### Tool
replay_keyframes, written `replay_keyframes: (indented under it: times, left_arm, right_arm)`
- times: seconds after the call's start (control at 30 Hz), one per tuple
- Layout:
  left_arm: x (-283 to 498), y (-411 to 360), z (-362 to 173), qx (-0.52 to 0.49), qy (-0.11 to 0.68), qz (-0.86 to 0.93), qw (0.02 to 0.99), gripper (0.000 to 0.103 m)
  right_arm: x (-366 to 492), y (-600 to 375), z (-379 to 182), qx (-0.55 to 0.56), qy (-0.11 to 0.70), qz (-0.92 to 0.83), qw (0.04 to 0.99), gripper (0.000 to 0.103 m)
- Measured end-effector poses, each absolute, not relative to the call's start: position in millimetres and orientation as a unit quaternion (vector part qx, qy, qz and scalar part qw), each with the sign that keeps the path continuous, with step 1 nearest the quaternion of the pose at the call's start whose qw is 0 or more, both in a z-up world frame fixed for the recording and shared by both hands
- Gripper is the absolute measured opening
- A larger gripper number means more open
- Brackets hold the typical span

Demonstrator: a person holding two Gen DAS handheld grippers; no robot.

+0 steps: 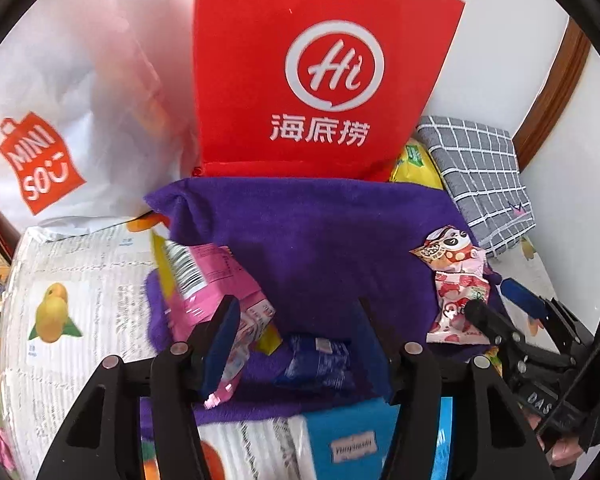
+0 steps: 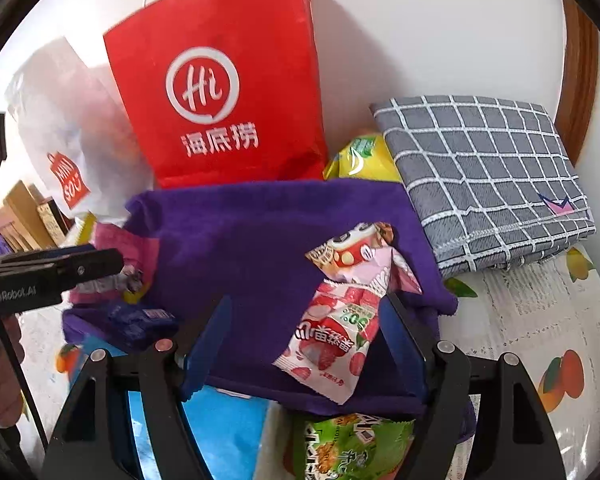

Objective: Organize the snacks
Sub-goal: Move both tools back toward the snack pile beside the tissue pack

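The left hand-held gripper hangs with its jaws spread over the purple towel. A small blue wrapped snack lies loose between them, and the pink snack packet leans against the outer side of the left finger; neither is pinched. The right hand-held gripper is also spread, with the strawberry-print pouch lying free between its pads, close to the right one. A panda-print packet overlaps that pouch's top end.

The snacks sit in two loose groups on the towel, which is spread on a desk covered in a fruit-print cloth.

Risks, as I judge them: the pink packet rests on the left finger, so pulling that gripper away could tip it or drag it off the towel. The strawberry pouch sits off-centre, so closing on it might catch only an edge, and lifting it could pull the panda packet along.

Readable writing: the red paper bag shows "Hi" and "海底捞"; the white bag reads "MINISO". A blue box near the left gripper bears a label too blurred to read.
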State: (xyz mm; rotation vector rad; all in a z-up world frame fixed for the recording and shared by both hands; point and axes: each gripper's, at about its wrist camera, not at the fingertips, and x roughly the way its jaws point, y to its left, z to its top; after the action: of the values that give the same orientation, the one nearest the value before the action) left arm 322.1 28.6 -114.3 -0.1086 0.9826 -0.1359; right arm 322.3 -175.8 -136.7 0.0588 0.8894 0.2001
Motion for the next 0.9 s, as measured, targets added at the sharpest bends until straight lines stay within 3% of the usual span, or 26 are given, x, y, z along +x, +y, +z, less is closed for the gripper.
replay_keyframes:
  times: [0.47,0.9]
  left_arm:
    - [236,66,-76,-0.072,0.444,-0.04,0.892,0.056]
    - [177,61,-85,-0.074,0.45,-0.042,0.889,0.056]
  right_arm:
    - [246,-200,-82,0.007,0.384,0.056,0.922,0.075]
    - [192,-257,-111,0.022,0.426,0.011,0.904,0.075]
